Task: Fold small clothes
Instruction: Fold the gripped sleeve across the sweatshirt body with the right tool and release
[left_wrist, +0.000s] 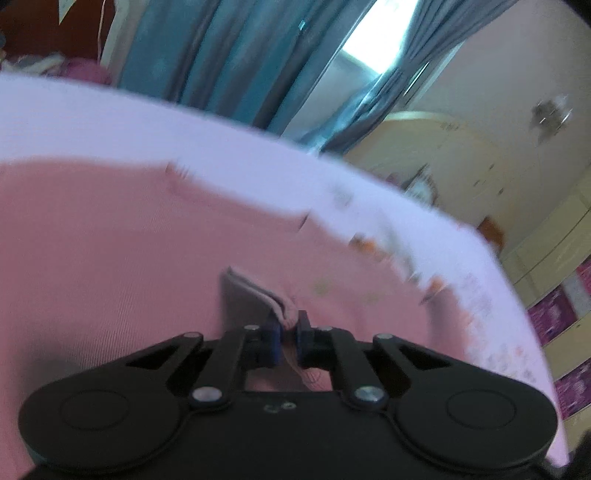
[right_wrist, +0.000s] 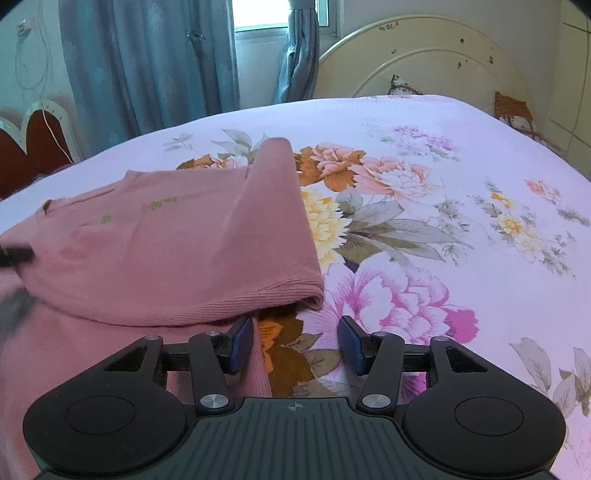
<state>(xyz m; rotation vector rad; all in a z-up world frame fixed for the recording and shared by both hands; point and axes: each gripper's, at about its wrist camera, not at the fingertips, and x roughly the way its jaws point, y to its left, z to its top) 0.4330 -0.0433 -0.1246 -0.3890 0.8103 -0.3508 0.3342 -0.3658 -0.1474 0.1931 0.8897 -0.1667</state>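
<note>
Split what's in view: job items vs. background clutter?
Job: pink garment, partly folded; left gripper pinching its edge; right gripper open, empty.

Background: floral bedsheet, blue curtains, headboard, pillow.

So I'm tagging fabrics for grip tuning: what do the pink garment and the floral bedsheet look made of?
The pink garment looks like a soft ribbed knit, probably cotton jersey: fine parallel ribs show along its matte folded edge. The floral bedsheet seems a thin printed woven or waffle-textured cotton, matte, with a faint grid texture; the fibre itself can't be told. The left gripper pinches a hem of the garment.
</note>
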